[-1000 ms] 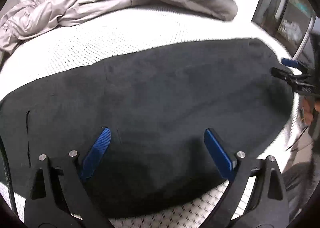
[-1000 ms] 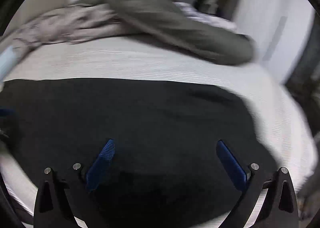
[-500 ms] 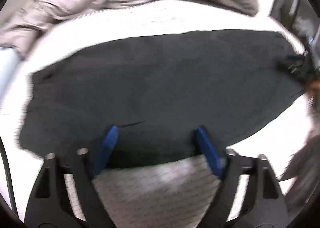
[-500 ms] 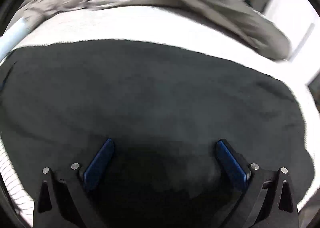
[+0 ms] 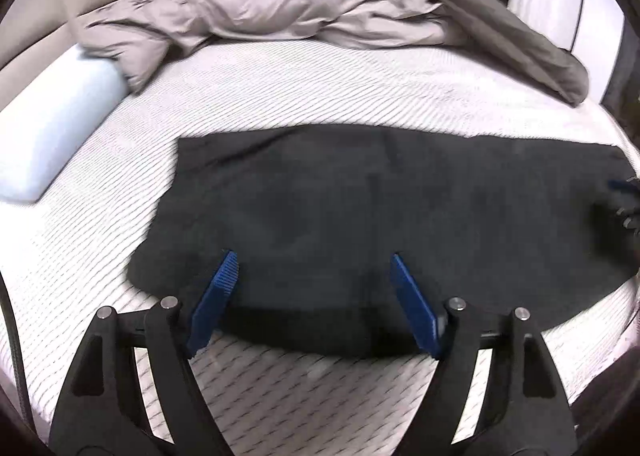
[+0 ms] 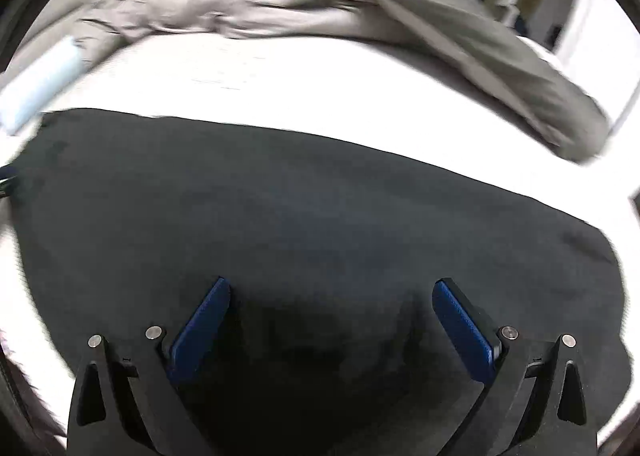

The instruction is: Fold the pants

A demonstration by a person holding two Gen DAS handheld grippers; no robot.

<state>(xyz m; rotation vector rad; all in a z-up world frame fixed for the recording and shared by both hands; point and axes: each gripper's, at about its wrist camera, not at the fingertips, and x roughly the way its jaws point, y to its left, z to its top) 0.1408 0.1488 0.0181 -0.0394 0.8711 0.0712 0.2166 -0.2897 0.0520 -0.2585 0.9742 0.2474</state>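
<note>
Both grippers have shifted along the pants since the earlier frames: the left gripper, which a second ago hung over the middle of the dark cloth, now sits near its left end, with the garment's square end edge and bare mattress in view beyond and to the left of the fingers. Its jaws have just been closing somewhat, yet they stand fairly wide, and nothing is pinched between the blue pads; the near edge of the pants runs across just under and between them, striped mattress showing below.

The right gripper hangs over the other stretch of the same garment, jaws spread wide, only flat dark fabric under and between its pads, with no cloth gripped. From the left wrist view, the tips of the right gripper show at the far right, over the pants' right end.

The pants lie flat and lengthwise across the bed, ahead of and beneath both grippers. Beyond them, further from the grippers, a rumpled grey duvet is heaped along the far side, and a pale blue pillow lies to the left of the left gripper. No container, label or writing can be made out.
</note>
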